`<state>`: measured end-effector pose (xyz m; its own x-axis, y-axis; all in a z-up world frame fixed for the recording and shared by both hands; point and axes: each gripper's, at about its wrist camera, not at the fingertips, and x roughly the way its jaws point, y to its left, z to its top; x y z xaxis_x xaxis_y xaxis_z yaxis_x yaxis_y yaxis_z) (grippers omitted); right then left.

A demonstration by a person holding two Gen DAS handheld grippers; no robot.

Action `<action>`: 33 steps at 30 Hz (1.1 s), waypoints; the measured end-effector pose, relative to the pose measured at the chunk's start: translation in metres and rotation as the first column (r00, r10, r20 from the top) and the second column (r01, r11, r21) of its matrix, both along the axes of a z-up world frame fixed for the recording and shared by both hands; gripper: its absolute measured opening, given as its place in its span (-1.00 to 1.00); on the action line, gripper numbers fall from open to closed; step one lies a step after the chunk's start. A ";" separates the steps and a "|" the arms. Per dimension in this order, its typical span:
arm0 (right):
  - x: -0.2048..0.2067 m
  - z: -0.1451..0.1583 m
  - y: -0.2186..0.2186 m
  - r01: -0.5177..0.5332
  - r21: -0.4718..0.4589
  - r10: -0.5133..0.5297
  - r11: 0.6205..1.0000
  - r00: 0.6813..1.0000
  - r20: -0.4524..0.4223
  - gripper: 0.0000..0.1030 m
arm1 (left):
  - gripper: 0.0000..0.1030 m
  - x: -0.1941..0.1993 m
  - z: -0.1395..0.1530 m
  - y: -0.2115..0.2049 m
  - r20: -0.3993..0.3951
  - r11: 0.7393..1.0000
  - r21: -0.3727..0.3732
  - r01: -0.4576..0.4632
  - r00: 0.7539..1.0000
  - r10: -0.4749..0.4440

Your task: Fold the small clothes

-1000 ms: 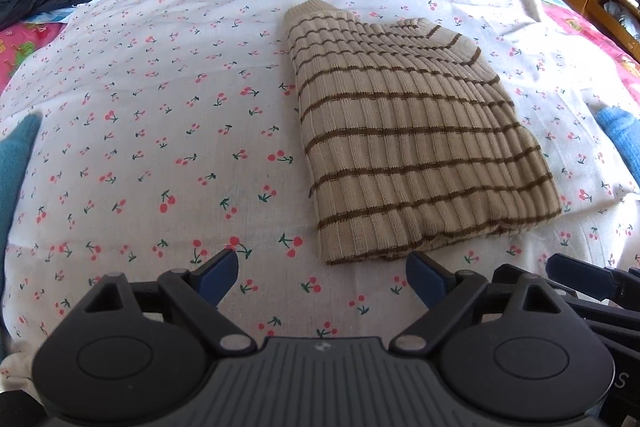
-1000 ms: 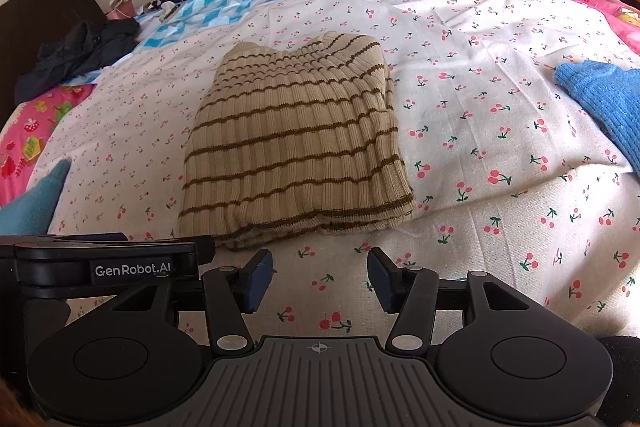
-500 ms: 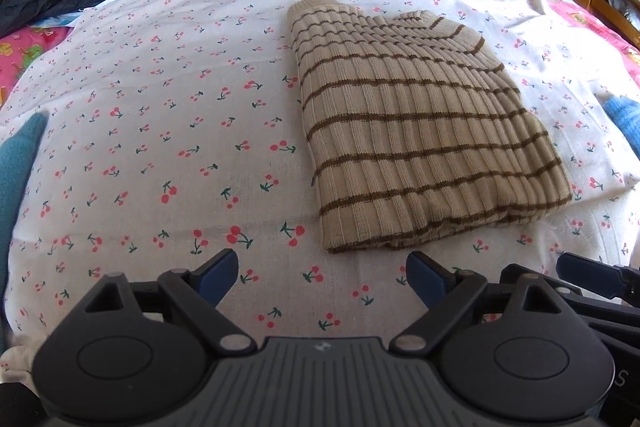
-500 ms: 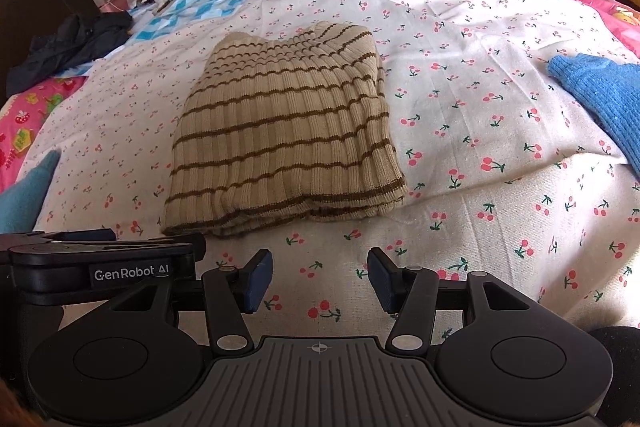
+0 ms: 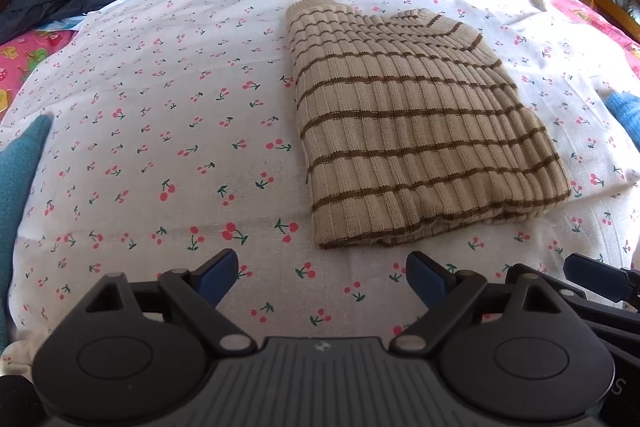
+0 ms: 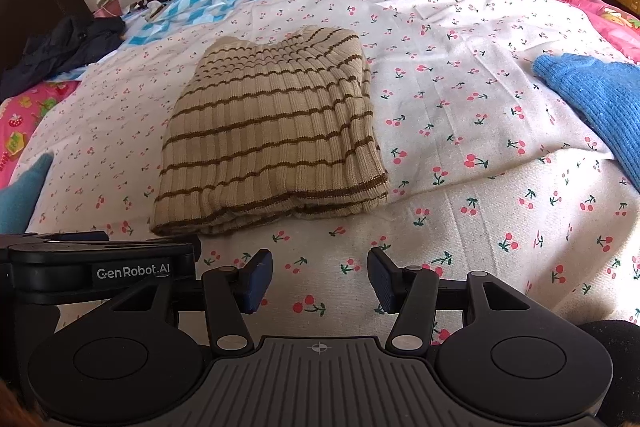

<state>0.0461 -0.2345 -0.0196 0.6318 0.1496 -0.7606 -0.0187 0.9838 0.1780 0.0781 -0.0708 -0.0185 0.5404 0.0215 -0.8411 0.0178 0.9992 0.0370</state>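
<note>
The folded striped sweater (image 5: 404,131) lies just ahead of both empty, spread claws, left (image 5: 322,277) and right (image 6: 320,281).

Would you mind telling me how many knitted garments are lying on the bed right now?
3: the folded beige striped sweater at the centre, a blue knit sweater at the right edge, and a teal knit piece at the left edge. The last two are cropped; more may lie outside view.
</note>
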 end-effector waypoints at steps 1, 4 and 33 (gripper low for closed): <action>0.000 0.000 0.000 -0.003 0.000 0.003 1.000 1.000 0.001 0.02 | 0.84 0.000 0.000 0.000 -0.001 1.000 0.004 -0.002 1.000 0.002; -0.002 0.001 0.000 -0.007 0.007 0.007 1.000 1.000 0.004 0.02 | 0.84 -0.001 0.002 -0.001 0.001 1.000 0.016 -0.006 1.000 0.006; -0.007 0.003 -0.015 -0.004 0.081 0.002 0.997 0.999 0.032 0.05 | 0.84 -0.007 0.012 -0.016 0.051 0.997 0.060 -0.042 0.998 0.039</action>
<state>0.0387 -0.2491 -0.0165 0.6547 0.2120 -0.7255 -0.0284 0.9661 0.2566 0.0711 -0.0869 -0.0066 0.5794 0.0946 -0.8096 -0.0261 0.9949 0.0975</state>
